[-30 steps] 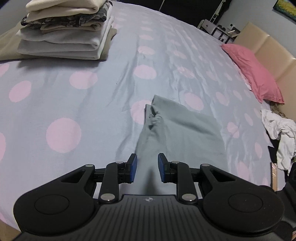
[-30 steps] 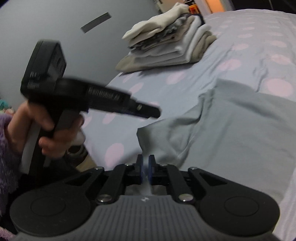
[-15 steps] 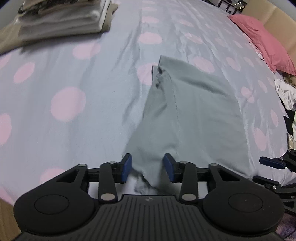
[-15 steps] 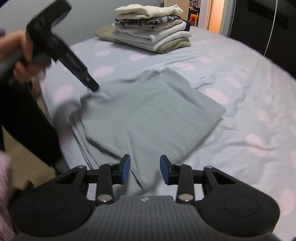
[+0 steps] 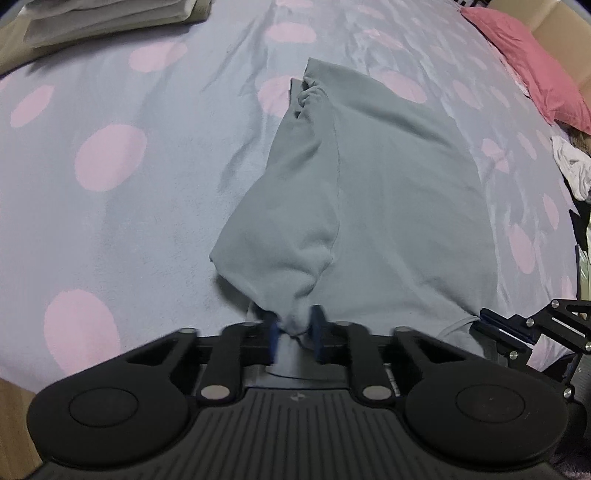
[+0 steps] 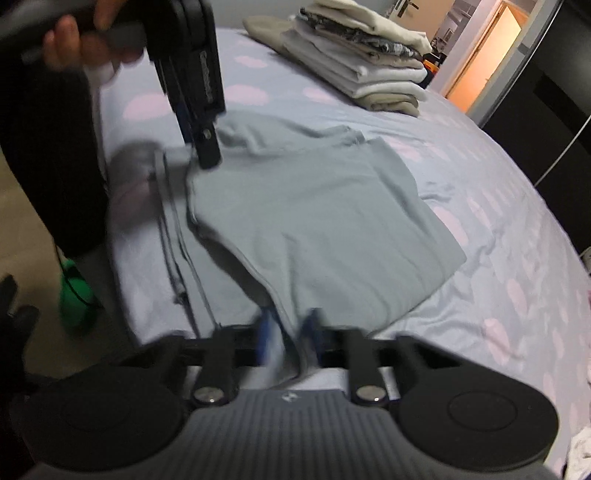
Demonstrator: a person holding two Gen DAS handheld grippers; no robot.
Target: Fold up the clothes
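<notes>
A grey garment (image 5: 388, 192) lies partly folded on the polka-dot bed (image 5: 110, 221). Its near left corner is bunched between the blue pads of my left gripper (image 5: 294, 332), which are close around it. In the right wrist view the same garment (image 6: 314, 206) lies flat, and its near hem sits between the pads of my right gripper (image 6: 288, 341), blurred and partly closed on it. The left gripper (image 6: 205, 147) shows there at the garment's far corner. The right gripper's tips (image 5: 517, 328) show at the right edge of the left view.
A stack of folded clothes (image 6: 362, 55) sits at the far corner of the bed, also in the left view (image 5: 103, 18). A pink pillow (image 5: 535, 62) and a white crumpled cloth (image 5: 572, 166) lie at the right. The bed's near edge drops to the floor (image 6: 37, 258).
Both grippers have moved onto the garment's near edge. Their jaws, open half a second ago, have narrowed around the cloth. The left corner is now bunched and lifted.
</notes>
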